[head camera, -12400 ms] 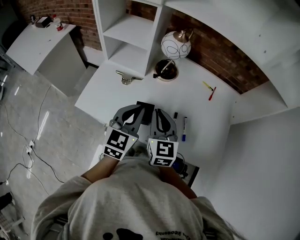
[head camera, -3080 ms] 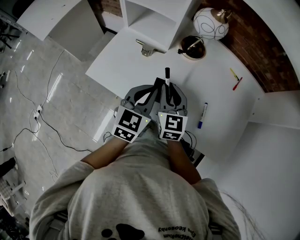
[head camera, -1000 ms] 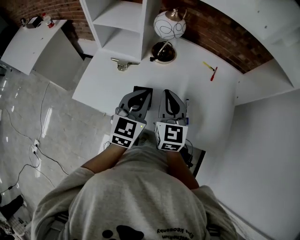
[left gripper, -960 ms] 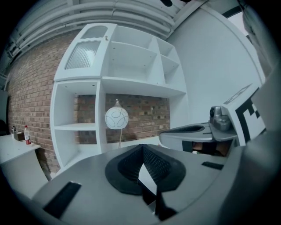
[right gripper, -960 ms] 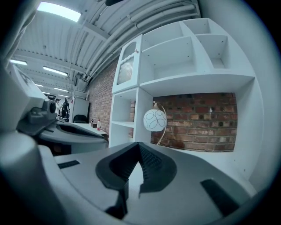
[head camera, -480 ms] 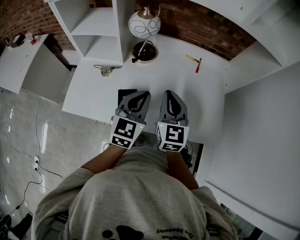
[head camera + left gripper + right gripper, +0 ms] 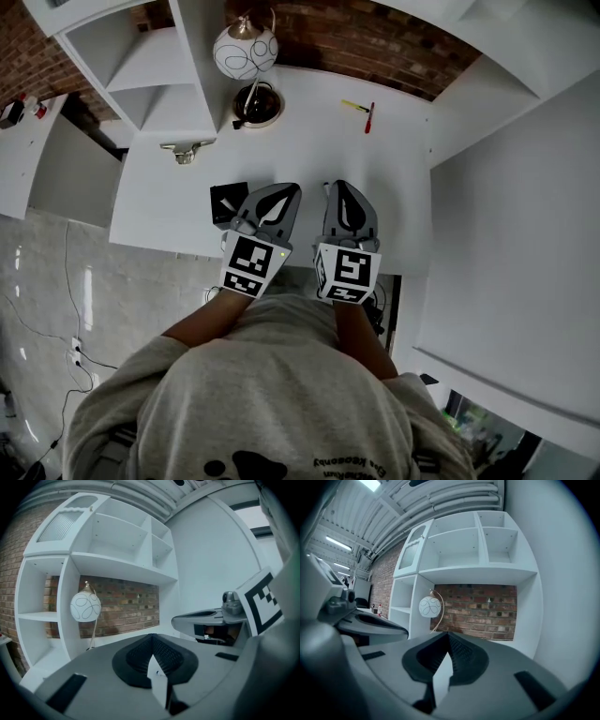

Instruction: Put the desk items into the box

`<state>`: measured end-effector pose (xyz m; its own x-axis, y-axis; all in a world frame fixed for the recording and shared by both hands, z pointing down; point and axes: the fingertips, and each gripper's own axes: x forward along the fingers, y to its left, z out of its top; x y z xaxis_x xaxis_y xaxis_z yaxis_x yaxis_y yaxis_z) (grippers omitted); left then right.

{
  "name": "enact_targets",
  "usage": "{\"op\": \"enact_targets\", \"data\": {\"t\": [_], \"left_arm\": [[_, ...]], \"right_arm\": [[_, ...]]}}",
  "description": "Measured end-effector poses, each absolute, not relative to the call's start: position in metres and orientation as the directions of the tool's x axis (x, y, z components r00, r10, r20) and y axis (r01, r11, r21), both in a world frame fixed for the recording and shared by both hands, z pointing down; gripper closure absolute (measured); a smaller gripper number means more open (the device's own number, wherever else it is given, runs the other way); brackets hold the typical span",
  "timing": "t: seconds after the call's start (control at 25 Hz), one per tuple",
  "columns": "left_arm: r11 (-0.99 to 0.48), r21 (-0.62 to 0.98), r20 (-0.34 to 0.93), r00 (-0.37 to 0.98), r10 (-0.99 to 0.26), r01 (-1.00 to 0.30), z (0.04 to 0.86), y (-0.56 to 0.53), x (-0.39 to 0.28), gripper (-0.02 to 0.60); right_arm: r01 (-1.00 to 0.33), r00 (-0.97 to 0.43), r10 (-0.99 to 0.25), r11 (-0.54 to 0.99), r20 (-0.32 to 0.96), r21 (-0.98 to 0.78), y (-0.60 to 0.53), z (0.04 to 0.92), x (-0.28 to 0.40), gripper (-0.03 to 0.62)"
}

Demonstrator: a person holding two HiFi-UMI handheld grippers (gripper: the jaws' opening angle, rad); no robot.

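Observation:
In the head view both grippers hover side by side over the front of the white desk [image 7: 309, 150]. My left gripper [image 7: 281, 189] is shut and holds nothing; its jaws meet at the tip in the left gripper view [image 7: 151, 637]. The right gripper [image 7: 339, 186] is also shut and empty [image 7: 449, 634]. A small black box [image 7: 228, 202] lies just left of the left gripper. Far ahead of the right gripper, near the brick wall, lie a red pen [image 7: 369, 117] and a yellow item [image 7: 354, 106]. A metal binder clip [image 7: 185, 150] rests at the desk's back left.
A globe lamp [image 7: 246, 52] on a round dark base [image 7: 256, 105] stands at the back beside the white shelf unit [image 7: 150, 66]. A white wall panel [image 7: 487, 169] bounds the desk on the right. The desk's front edge runs under the grippers.
Both grippers have shifted to the right along the desk, still shut. The black box, ahead of the left gripper before, now lies to its left. The head view has swung too.

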<state>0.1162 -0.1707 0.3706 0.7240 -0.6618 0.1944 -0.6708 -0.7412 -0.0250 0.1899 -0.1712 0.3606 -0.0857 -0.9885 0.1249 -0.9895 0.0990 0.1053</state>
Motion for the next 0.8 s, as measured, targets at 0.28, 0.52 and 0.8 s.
{"op": "enact_targets", "data": {"t": [0.28, 0.52, 0.8], "left_arm": [[-0.781, -0.016, 0.193, 0.764, -0.615, -0.625, 0.372, -0.168, 0.143, 0.575], [-0.808, -0.011, 0.200, 0.791, -0.579, -0.589, 0.374, -0.164, 0.162, 0.575], [-0.812, -0.001, 0.222, 0.792, -0.569, -0.583, 0.383, -0.168, 0.170, 0.575]], "right_arm": [[-0.994, -0.002, -0.993, 0.016, 0.121, 0.112, -0.162, 0.358, 0.224, 0.576], [-0.993, 0.040, -0.990, -0.024, 0.132, 0.117, -0.156, 0.360, 0.244, 0.576], [-0.992, 0.036, -0.985, -0.014, 0.171, 0.124, -0.159, 0.373, 0.252, 0.576]]}}
